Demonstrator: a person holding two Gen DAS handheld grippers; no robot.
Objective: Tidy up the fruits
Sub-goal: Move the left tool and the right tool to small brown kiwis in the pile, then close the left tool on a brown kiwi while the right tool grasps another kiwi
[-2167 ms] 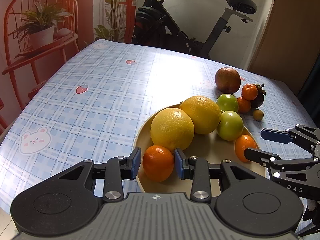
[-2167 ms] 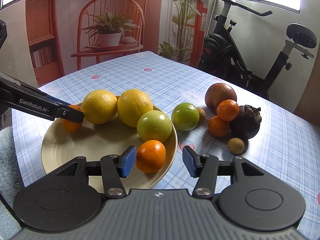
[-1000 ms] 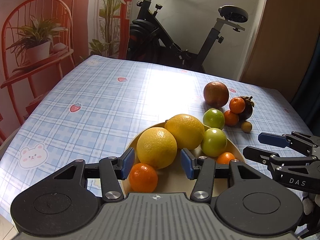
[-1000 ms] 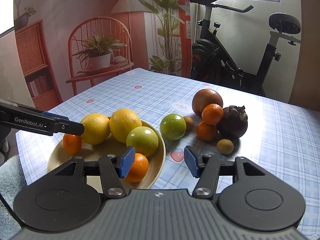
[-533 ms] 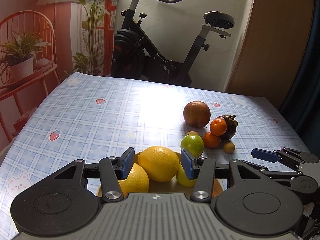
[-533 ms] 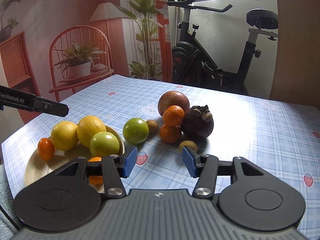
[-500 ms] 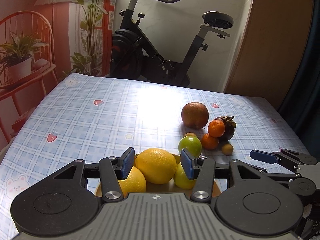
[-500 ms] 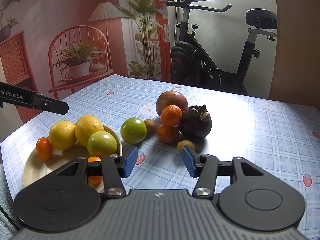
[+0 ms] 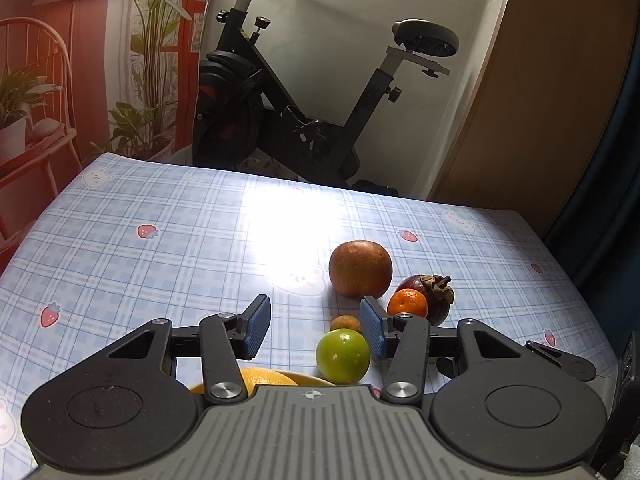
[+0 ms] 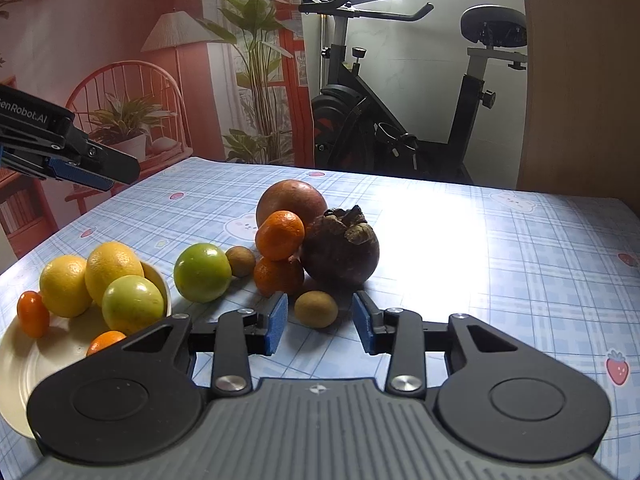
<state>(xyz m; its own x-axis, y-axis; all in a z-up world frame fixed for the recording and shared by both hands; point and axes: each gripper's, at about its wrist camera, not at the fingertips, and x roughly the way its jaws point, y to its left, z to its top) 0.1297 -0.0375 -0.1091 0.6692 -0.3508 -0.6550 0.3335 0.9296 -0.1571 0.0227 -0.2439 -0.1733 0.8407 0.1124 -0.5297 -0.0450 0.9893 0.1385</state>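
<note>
My right gripper reaches low over the table, and its jaws are closing around a small brown fruit; a gap still shows at each blue pad. Just behind lie two stacked tangerines, a dark mangosteen, a big reddish-brown fruit and a green fruit. The cream plate at the left holds two yellow citrus, a green fruit and small oranges. My left gripper hovers open and empty above the plate's far edge, with the loose green fruit beyond it.
A blue checked cloth covers the table, bare on its left and far side. An exercise bike stands behind the far edge. A red chair with potted plants sits off the left side. A wooden panel rises at the right.
Both grippers have moved from the plate toward the loose fruit. The plate has slid to the bottom of the left view. The right jaws have narrowed around the small brown fruit.
</note>
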